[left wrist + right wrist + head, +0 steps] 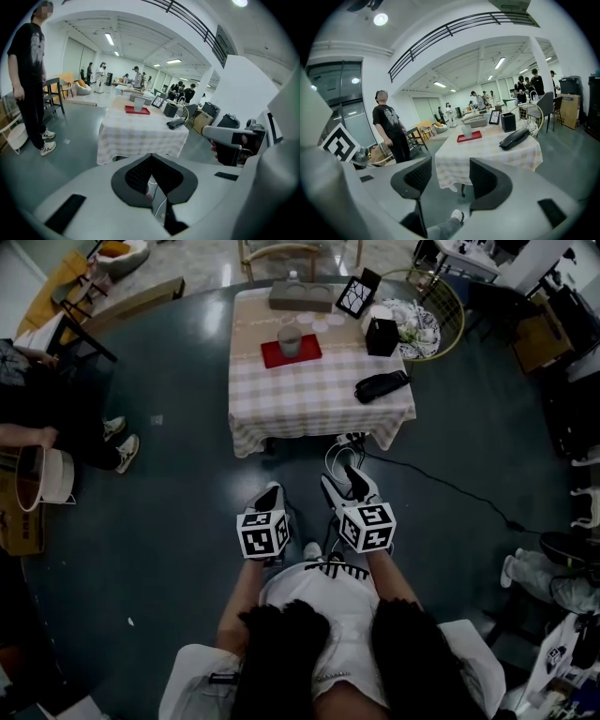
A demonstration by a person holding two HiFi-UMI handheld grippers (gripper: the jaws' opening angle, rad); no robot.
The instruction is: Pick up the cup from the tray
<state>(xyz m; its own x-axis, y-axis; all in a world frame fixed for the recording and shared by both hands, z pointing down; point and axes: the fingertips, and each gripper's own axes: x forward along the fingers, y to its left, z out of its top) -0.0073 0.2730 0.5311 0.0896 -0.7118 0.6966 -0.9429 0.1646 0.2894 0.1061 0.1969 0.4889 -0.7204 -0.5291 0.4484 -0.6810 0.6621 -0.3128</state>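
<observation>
While the cup [289, 339] sits on its tray [306, 355], nothing's grasped.
Both short of the bench [319, 399]: left hand-held gripper [152, 169] closed, right hand-held gripper [450, 176] open.

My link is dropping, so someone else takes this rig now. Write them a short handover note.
Left gripper: shut, empty.
Right gripper: open, empty.
Both are short of the table.
Cup stands upright on the red tray, on the table's far half.
Done: nothing; cup untouched.
To do: approach, close on the cup, lift it off the tray.
</observation>
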